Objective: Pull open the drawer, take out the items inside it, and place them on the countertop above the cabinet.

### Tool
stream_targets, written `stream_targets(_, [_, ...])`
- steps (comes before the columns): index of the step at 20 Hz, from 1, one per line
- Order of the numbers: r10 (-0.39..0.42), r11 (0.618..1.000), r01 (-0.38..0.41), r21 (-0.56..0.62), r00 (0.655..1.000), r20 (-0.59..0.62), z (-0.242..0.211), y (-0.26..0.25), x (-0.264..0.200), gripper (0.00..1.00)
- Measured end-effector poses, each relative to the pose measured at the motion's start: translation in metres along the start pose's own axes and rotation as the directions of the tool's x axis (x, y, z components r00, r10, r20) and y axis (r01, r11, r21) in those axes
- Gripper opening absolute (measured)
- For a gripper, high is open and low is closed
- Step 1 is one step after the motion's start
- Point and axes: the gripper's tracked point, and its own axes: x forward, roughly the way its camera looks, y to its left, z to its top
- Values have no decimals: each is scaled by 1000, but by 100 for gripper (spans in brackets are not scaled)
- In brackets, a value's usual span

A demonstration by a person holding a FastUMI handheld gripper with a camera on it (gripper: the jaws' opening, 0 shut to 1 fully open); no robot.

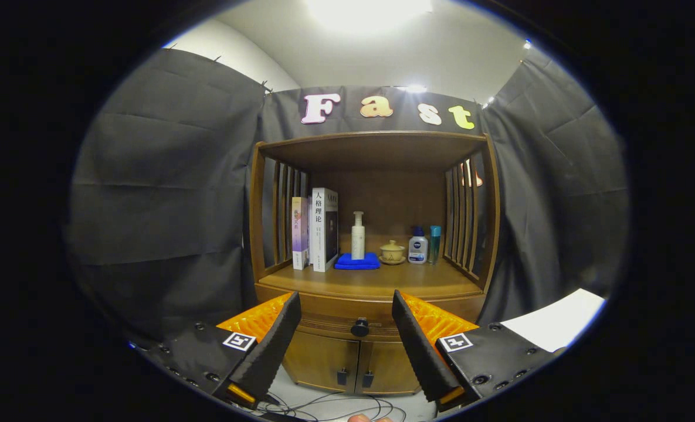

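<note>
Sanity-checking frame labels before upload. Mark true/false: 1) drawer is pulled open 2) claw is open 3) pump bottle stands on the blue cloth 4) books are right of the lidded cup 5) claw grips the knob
1) False: the drawer is closed.
2) True: the claw is open.
3) True: the pump bottle stands on the blue cloth.
4) False: the books stand left of the lidded cup.
5) False: the drawer knob sits beyond the spread fingers, untouched.
</note>
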Motion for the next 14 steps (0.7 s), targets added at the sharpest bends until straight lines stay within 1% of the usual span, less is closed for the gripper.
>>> stream_targets(9, [8, 999, -7, 40, 1000, -15, -5, 2, 4, 98])
stream_targets(14, [-7, 998, 9, 54, 999, -33, -6, 0, 6, 98])
